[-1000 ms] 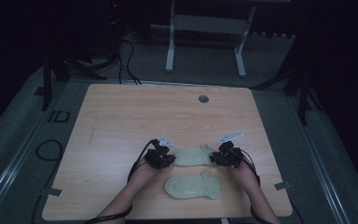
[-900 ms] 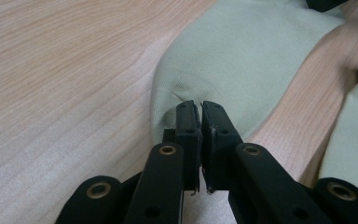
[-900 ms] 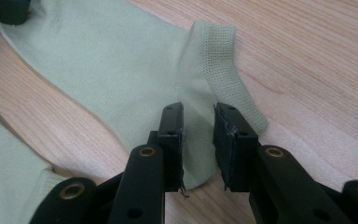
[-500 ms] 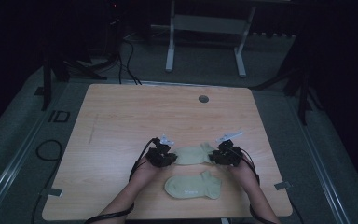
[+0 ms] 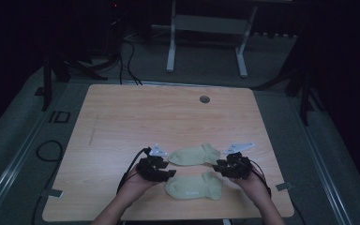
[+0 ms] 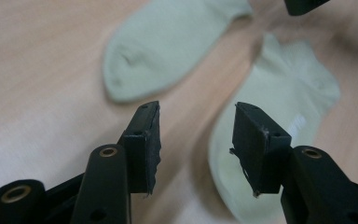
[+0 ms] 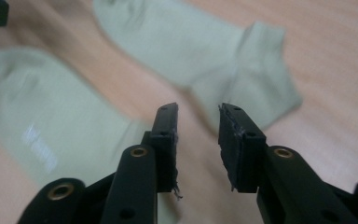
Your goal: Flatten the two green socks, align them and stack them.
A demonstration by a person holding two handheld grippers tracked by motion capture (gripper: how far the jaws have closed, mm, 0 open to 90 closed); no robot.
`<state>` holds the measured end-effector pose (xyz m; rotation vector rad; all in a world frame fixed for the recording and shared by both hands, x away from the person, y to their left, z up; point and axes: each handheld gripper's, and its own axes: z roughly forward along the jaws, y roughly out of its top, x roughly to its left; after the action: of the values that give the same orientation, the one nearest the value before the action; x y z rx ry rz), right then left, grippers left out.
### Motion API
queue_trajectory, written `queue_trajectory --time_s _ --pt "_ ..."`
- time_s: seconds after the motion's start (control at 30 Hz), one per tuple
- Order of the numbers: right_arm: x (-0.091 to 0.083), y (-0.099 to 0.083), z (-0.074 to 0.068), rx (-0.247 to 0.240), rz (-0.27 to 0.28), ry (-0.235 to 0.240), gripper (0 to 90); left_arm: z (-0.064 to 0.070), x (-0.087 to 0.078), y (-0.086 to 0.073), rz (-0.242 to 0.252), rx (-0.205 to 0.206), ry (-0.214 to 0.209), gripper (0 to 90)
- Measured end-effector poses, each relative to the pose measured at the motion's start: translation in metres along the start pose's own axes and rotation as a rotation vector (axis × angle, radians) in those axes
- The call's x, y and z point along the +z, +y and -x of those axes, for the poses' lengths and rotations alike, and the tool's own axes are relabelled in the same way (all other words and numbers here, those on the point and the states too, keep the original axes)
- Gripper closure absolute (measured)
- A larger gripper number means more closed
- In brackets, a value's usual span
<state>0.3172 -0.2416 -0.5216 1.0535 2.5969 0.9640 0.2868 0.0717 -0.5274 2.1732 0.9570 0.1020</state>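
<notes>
Two pale green ankle socks lie flat on the wooden table (image 5: 122,122), near its front edge. The far sock (image 5: 194,154) (image 6: 168,46) (image 7: 205,46) lies with its toe to the left. The near sock (image 5: 194,186) (image 6: 279,116) (image 7: 42,116) lies just in front of it. My left gripper (image 5: 161,168) (image 6: 198,109) is open just above the table, off the socks' left ends, with nothing between its jaws. My right gripper (image 5: 225,166) (image 7: 198,112) is open by the socks' right ends, over the far sock's cuff, and holds nothing.
A round grey grommet (image 5: 204,99) sits near the table's far edge. Beyond the table, a white metal frame (image 5: 206,23) and cables (image 5: 122,51) stand on the dark floor. A black cable loop (image 5: 49,151) lies on the floor at the left.
Both grippers have drawn back a little toward the front edge, away from the ends of the far sock. The socks have not moved.
</notes>
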Motion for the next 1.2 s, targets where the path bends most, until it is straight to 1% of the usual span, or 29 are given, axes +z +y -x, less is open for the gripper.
queue_trajectory --time_s 0.03,0.1,0.13,0.23,0.27,0.3,0.37,0.4,0.47,0.5,0.57,0.63,0.67,0.7,0.77,0.8,0.83,0.87,0.93,1.0,1.07,1.13,1.17,1.2 --pt "-0.001 -0.005 -0.002 0.003 -0.004 0.005 66.6 0.003 0.000 -0.006 -0.011 -0.004 -0.010 51.6" --pt "-0.005 -0.019 -0.008 0.003 -0.021 0.009 65.4 0.006 0.001 -0.012 -0.028 -0.003 -0.008 51.6" --pt "-0.006 -0.022 -0.009 0.003 -0.021 0.007 65.4 0.007 0.002 -0.016 -0.039 -0.002 -0.015 51.6" --pt "-0.009 -0.032 -0.015 -0.004 -0.022 -0.012 65.5 0.008 0.003 -0.022 -0.047 -0.003 -0.022 51.6" --pt "-0.010 -0.034 -0.017 -0.009 -0.022 -0.015 65.6 0.008 0.004 -0.023 -0.048 -0.008 -0.027 51.6" --pt "-0.011 -0.036 -0.018 -0.006 -0.021 -0.012 65.5 0.009 0.005 -0.025 -0.052 -0.010 -0.029 51.7" --pt "-0.010 -0.039 -0.020 -0.014 -0.027 -0.021 65.6 0.010 0.007 -0.027 -0.059 -0.006 -0.031 55.0" --pt "-0.009 -0.040 -0.021 -0.017 -0.034 -0.024 65.6 0.012 0.009 -0.028 -0.067 -0.001 -0.030 55.5" --pt "-0.007 -0.041 -0.023 -0.024 -0.046 -0.019 65.5 0.015 0.012 -0.030 -0.087 0.018 -0.024 59.6" --pt "-0.006 -0.042 -0.023 -0.028 -0.051 -0.025 65.7 0.016 0.014 -0.031 -0.101 0.028 -0.018 59.7" --pt "-0.004 -0.042 -0.024 -0.039 -0.064 -0.034 66.6 0.018 0.015 -0.032 -0.100 0.041 -0.016 63.8" --pt "-0.001 -0.043 -0.025 -0.050 -0.083 -0.031 67.5 0.018 0.015 -0.030 -0.108 0.042 -0.008 64.9" --pt "0.000 -0.044 -0.026 -0.059 -0.083 -0.031 68.9 0.018 0.016 -0.030 -0.107 0.044 -0.003 67.0" --pt "0.000 -0.044 -0.026 -0.055 -0.083 -0.030 70.7 0.018 0.016 -0.030 -0.107 0.040 -0.002 71.4" --pt "0.000 -0.043 -0.027 -0.056 -0.088 -0.032 76.5 0.018 0.017 -0.030 -0.100 0.035 -0.006 75.7" --pt "0.000 -0.043 -0.028 -0.057 -0.087 -0.030 79.9 0.018 0.016 -0.031 -0.097 0.034 -0.005 81.4" --pt "0.000 -0.043 -0.028 -0.060 -0.087 -0.029 81.2 0.018 0.016 -0.031 -0.092 0.029 -0.005 82.8" --pt "0.000 -0.043 -0.029 -0.063 -0.087 -0.030 82.4 0.018 0.016 -0.032 -0.089 0.029 -0.006 86.9" --pt "0.000 -0.042 -0.029 -0.063 -0.088 -0.033 83.9 0.019 0.014 -0.032 -0.073 0.024 -0.006 88.2" --pt "-0.004 -0.041 -0.030 -0.054 -0.077 -0.034 84.5 0.020 0.011 -0.031 -0.065 0.025 -0.006 88.5" --pt "-0.012 -0.037 -0.030 -0.051 -0.050 -0.027 84.6 0.019 0.006 -0.029 -0.047 0.015 -0.018 88.5" --pt "-0.019 -0.033 -0.030 -0.045 -0.028 -0.025 84.6 0.019 0.000 -0.025 -0.024 0.008 -0.009 88.6" --pt "-0.023 -0.030 -0.029 -0.044 -0.013 -0.025 84.6 0.017 -0.004 -0.022 -0.012 -0.003 -0.017 88.5" --pt "-0.028 -0.025 -0.027 -0.041 -0.002 -0.024 84.5 0.016 -0.007 -0.019 0.002 -0.006 -0.006 88.6"
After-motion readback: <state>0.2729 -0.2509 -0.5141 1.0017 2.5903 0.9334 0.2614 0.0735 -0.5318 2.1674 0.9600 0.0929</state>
